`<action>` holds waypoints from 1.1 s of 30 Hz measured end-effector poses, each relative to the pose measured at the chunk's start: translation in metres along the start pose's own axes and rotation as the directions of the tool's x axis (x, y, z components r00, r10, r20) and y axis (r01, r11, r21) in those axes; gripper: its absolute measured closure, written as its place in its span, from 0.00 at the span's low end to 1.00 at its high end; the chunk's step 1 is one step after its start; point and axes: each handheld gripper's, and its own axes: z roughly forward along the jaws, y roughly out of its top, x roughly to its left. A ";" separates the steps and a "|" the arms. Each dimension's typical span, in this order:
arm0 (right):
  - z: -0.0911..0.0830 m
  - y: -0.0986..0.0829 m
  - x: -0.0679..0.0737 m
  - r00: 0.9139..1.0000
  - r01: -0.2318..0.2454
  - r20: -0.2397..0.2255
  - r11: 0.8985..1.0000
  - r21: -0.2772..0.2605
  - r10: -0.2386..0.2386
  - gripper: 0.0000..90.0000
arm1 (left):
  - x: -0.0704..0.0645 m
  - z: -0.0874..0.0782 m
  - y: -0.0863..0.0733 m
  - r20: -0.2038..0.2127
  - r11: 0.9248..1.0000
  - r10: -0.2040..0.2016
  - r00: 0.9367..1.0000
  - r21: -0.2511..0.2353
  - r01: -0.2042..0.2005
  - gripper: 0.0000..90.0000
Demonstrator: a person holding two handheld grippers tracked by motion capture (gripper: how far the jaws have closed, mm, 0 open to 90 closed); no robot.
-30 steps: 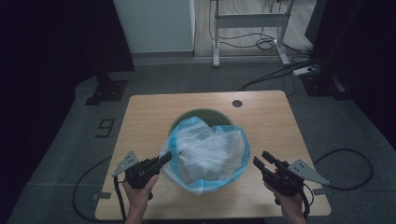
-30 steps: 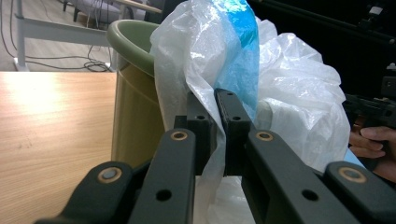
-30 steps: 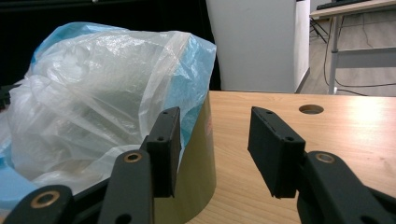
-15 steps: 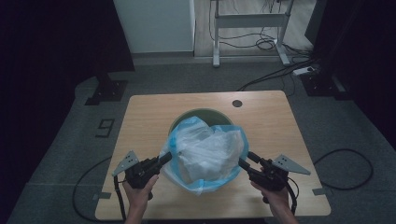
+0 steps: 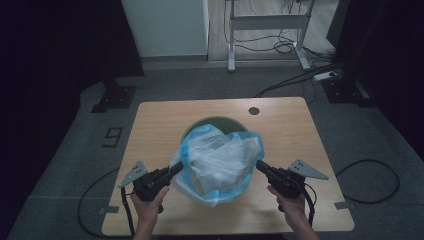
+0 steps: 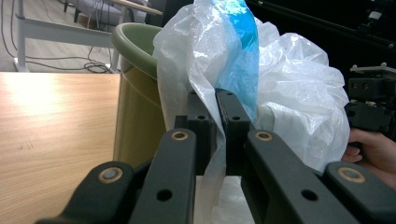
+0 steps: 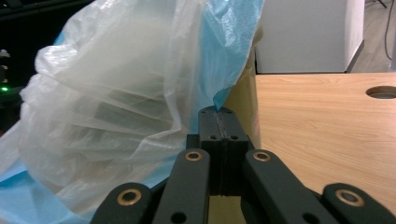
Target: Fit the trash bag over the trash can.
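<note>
A green bin (image 5: 215,121) stands mid-table with a translucent white plastic bag (image 5: 220,157), blue along its edge, bunched over its mouth. My left gripper (image 5: 175,168) is at the bag's left side. In the left gripper view it (image 6: 216,100) is shut on a fold of the bag (image 6: 289,79) beside the bin wall (image 6: 135,107). At the bag's right side is my right gripper (image 5: 260,165). In the right gripper view it (image 7: 219,116) is shut, pinching the blue edge of the bag (image 7: 116,93) against the bin (image 7: 243,98).
The wooden table (image 5: 300,130) has a round cable hole (image 5: 254,110) at the back right. Bare tabletop lies on both sides of the bin. A cable (image 5: 370,175) loops on the floor to the right, and a white cabinet (image 5: 165,25) and a desk frame (image 5: 265,25) stand behind.
My right gripper has moved left from the table's right edge to the bag and shut on its blue edge. The left gripper has kept its hold on the bag's left side.
</note>
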 end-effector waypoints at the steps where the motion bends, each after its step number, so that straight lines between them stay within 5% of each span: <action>1: 0.000 0.000 -0.001 1.000 0.003 0.007 1.000 0.001 -0.003 0.99 | 0.000 0.000 0.000 -0.002 1.000 0.000 1.000 0.000 0.000 0.94; 9: -0.003 0.001 -0.010 0.995 0.048 0.085 0.999 0.023 -0.050 1.00 | 0.007 -0.002 0.001 -0.026 0.999 -0.029 0.999 -0.018 0.028 0.95; 14: 0.002 0.004 -0.024 0.985 0.063 0.158 0.995 0.071 -0.074 1.00 | 0.015 -0.002 -0.001 -0.039 0.998 -0.050 0.998 -0.024 0.049 0.94; 20: 0.009 -0.002 -0.030 0.976 0.079 0.193 0.990 0.118 -0.100 1.00 | 0.024 0.001 -0.011 -0.062 0.996 -0.083 0.995 0.006 0.084 0.94; 21: 0.011 -0.004 -0.032 0.968 0.092 0.219 0.986 0.137 -0.120 1.00 | 0.024 0.001 -0.010 -0.071 0.996 -0.089 0.994 0.010 0.090 0.95; 25: 0.011 -0.007 -0.038 0.970 0.066 0.224 0.987 0.143 -0.097 1.00 | 0.023 -0.002 -0.007 -0.058 0.997 -0.076 0.995 0.008 0.077 0.93; 28: 0.006 -0.005 -0.037 0.974 0.062 0.209 0.992 0.113 -0.085 0.99 | 0.015 -0.006 0.000 -0.045 1.000 -0.022 0.999 -0.004 0.022 0.79; 31: -0.002 0.003 -0.033 0.978 0.070 0.191 0.996 0.062 -0.081 0.98 | 0.005 -0.010 0.014 -0.053 0.999 0.045 0.998 0.000 -0.045 0.53; 32: -0.007 0.009 -0.030 0.976 0.079 0.199 0.996 0.041 -0.086 0.88 | 0.002 -0.012 0.019 -0.053 0.998 0.064 0.997 0.001 -0.064 0.43; 33: -0.007 0.009 -0.030 0.976 0.079 0.199 0.996 0.041 -0.086 0.88 | 0.001 -0.013 0.026 -0.045 0.997 0.076 0.996 0.004 -0.076 0.43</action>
